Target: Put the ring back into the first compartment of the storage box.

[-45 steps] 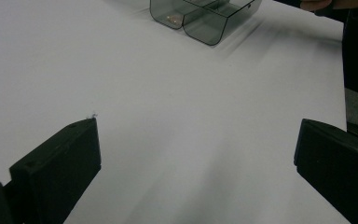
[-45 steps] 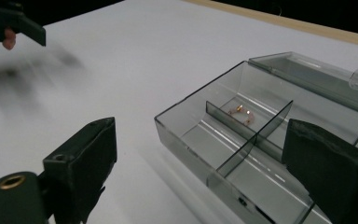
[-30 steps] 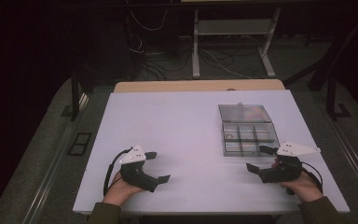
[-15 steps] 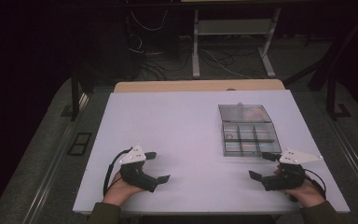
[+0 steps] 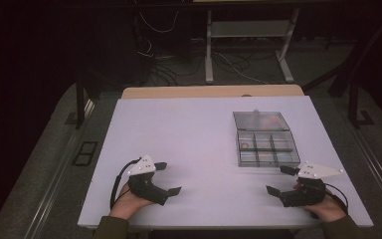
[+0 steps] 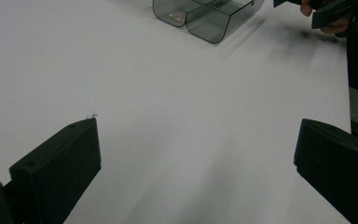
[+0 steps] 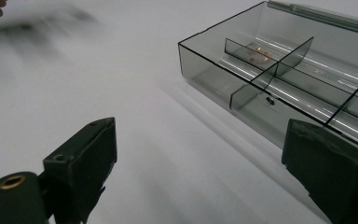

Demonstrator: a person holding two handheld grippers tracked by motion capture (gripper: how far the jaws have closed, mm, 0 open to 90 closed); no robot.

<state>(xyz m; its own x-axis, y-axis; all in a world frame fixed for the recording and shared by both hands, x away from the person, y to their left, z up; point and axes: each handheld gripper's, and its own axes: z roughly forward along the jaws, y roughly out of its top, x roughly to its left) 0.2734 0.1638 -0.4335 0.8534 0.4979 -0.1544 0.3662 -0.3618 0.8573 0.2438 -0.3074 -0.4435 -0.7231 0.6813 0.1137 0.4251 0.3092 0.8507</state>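
Inside the clear box, you have a small pale thing, perhaps metal, too tiny to name. Your right gripper view crops the box's far-right compartments.

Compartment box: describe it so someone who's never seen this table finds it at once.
Start from the white table; on its right half, just ahead of the right gripper, sits the compartment box. It is a smoky, see-through plastic tray split by dividers into small cells, with its lid folded open at the far side. A small gold-coloured item lies in one cell.
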